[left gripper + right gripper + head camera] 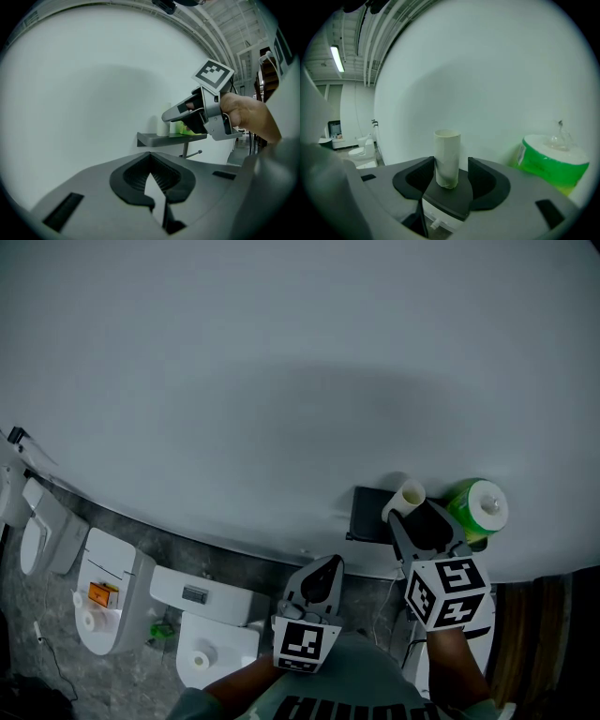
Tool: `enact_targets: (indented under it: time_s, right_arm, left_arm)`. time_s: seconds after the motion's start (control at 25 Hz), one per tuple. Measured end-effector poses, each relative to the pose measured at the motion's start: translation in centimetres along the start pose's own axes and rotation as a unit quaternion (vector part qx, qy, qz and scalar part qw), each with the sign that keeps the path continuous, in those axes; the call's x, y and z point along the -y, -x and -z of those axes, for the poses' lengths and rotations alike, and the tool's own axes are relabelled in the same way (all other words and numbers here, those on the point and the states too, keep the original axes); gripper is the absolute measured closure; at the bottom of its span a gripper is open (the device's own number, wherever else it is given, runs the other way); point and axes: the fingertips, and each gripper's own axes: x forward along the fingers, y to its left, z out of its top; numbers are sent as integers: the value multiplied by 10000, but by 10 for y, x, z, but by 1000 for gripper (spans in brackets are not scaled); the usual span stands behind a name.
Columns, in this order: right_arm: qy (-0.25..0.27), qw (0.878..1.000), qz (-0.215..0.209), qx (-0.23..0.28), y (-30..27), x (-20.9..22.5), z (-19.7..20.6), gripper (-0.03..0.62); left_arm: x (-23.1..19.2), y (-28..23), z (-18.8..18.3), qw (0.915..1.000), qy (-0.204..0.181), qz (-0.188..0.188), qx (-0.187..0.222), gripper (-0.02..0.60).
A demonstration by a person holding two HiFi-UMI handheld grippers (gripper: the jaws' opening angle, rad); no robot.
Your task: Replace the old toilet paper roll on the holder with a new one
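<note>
An empty cardboard tube (447,158) stands upright on a dark wall shelf (450,199). My right gripper (449,171) straddles it: the left jaw is at the tube's side and a gap shows at the right jaw, so it is open. A new roll in green wrap (551,161) sits on the shelf to the right. From the head view the tube (409,495), the green roll (480,507) and the right gripper (412,519) are at the shelf (370,514). My left gripper (323,570) hovers lower left, shut and empty (151,157). A thin holder bar (193,153) pokes out under the shelf.
A plain white wall fills most of each view. Toilets (211,634) (108,601) stand on the grey floor at the lower left. A dark wooden panel (553,634) is at the far right.
</note>
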Motion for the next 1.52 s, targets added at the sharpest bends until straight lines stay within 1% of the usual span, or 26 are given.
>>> enact_targets:
  time_s: [0.12,0.4,0.48,0.6,0.76,0.92,1.24,1.52]
  right_arm:
    - [-50,9998,39,198,17,0,-2,381]
    - [-192,9962,153,836,65,5,0,382]
    - [-240,9950,220,947,77,8,5,386]
    - [-264,9934,386,1045,92,15,17,430]
    - [-315,9918,659,1052,110,29,39,527]
    - [-389,9906,830,1019,128,39,59,576]
    - [-613,9896,968,865,151,53,94,583]
    - [-746,9891,972,819,159,61,107,583]
  left_arm:
    - [7,1,-2,10000,-41,69,55,577]
    - [29,-3,-4,9996,-63,261,-18,577]
    - [35,-5,-5,9995,-95,313,-19,577]
    - [43,-7,-8,9993,-153,344,81,577]
    - [58,-11,-12,9987,-214,451,49,577]
    - [74,-14,-15,9983,-241,522,126,577]
    - [107,-17,-17,9968,-321,700,223,578]
    - [129,-14,-13,9948,-538,854,129,578]
